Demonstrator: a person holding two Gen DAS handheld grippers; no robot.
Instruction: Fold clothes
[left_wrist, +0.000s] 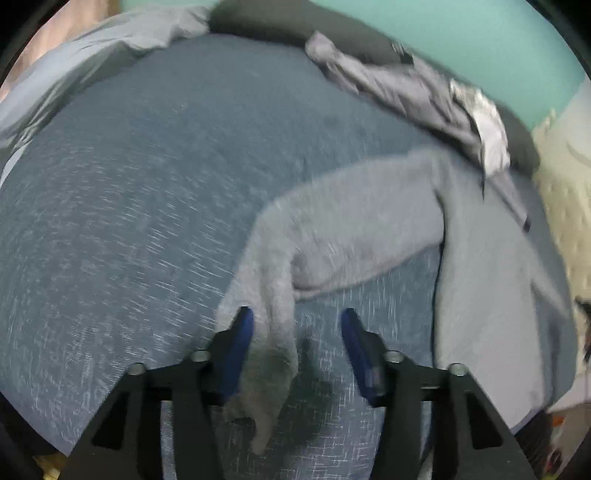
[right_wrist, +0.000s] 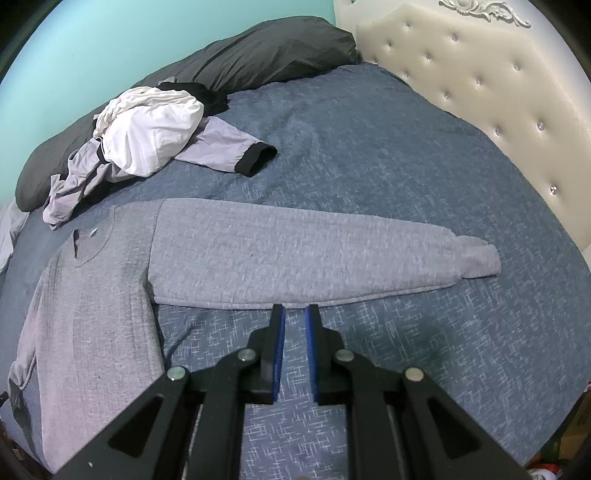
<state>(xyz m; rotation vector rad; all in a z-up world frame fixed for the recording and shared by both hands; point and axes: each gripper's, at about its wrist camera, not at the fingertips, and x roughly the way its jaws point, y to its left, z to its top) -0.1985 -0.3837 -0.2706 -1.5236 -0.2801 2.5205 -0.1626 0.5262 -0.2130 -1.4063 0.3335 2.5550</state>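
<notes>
On the bed (left_wrist: 129, 184), left wrist view: blurred frame. Left gripper (left_wrist: 297, 325) fingers stand apart, blue pads wide. The sleeve (left_wrist: 332, 221) of the grey sweater (left_wrist: 480, 295) drapes down between them, cuff end hanging by the left pad; it may brush that pad, but nothing is clamped. The sleeve runs up and right to the sweater body, which lies at the frame's right. A lilac jacket (left_wrist: 406, 85) is bunched beyond it, against a dark pillow (left_wrist: 277, 22).

Judgement: the step looks like laying this sleeve over for the fold. To do it well, let the cuff drop fully clear of the pads before pulling off, lift straight away rather than dragging, and check the sleeve lands flat with no twist.

Right wrist view: sharp. Right gripper (right_wrist: 294, 314) fingers are nearly together, a thin gap, nothing in it. Tips sit just at the lower hem edge of the other sleeve (right_wrist: 314, 251), which lies flat and straight out toward the headboard (right_wrist: 480, 92). Sweater body (right_wrist: 92, 295) is flat at left, collar toward the pile: white garment (right_wrist: 147, 136) on the lilac jacket (right_wrist: 221, 147), black cuff out. Pile is apart from the sweater sleeve, close to the collar.

Judgement: the right sleeve comes next; open up, pinch near the cuff, carry it across the chest. Keep the body from sliding on the bed.
</notes>
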